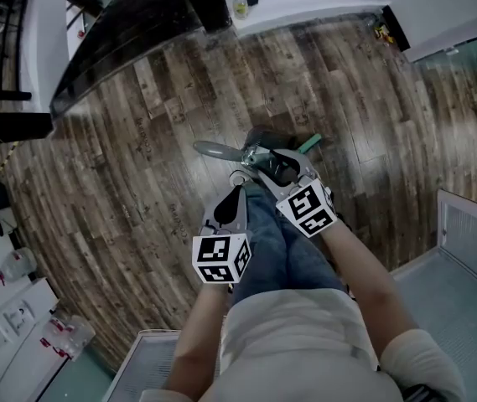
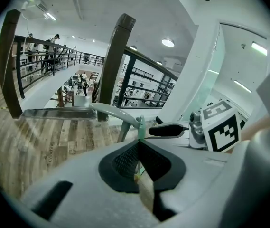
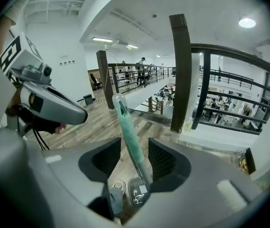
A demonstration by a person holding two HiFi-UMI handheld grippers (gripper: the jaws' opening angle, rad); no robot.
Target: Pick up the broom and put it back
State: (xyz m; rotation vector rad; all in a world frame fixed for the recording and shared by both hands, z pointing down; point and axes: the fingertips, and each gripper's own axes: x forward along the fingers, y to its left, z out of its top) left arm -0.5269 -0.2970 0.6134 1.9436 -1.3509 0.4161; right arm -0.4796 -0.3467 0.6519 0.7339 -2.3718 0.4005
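Observation:
The broom's mint-green handle [image 3: 127, 132] runs up between the jaws of my right gripper [image 3: 134, 161], which stand open; the handle lies close to the right pad [image 3: 162, 159] with a gap on the left. In the head view its green end [image 1: 309, 145] pokes out beyond the right gripper [image 1: 278, 162]. My left gripper [image 2: 139, 161] has its jaws drawn together on a thin green and tan strip [image 2: 145, 189]; its green tip [image 2: 140, 127] meets a curved grey handle [image 2: 115, 114]. I cannot tell what that strip belongs to. The grey handle [image 1: 214, 151] lies ahead of the left gripper [image 1: 239, 179].
The person's legs in jeans [image 1: 282, 249] are under both grippers, on a wood-plank floor [image 1: 129, 174]. A dark railing post [image 3: 181, 70] and balcony edge [image 1: 129, 48] stand ahead. White units [image 1: 452, 7] sit far right, white boxes [image 1: 12, 333] near left.

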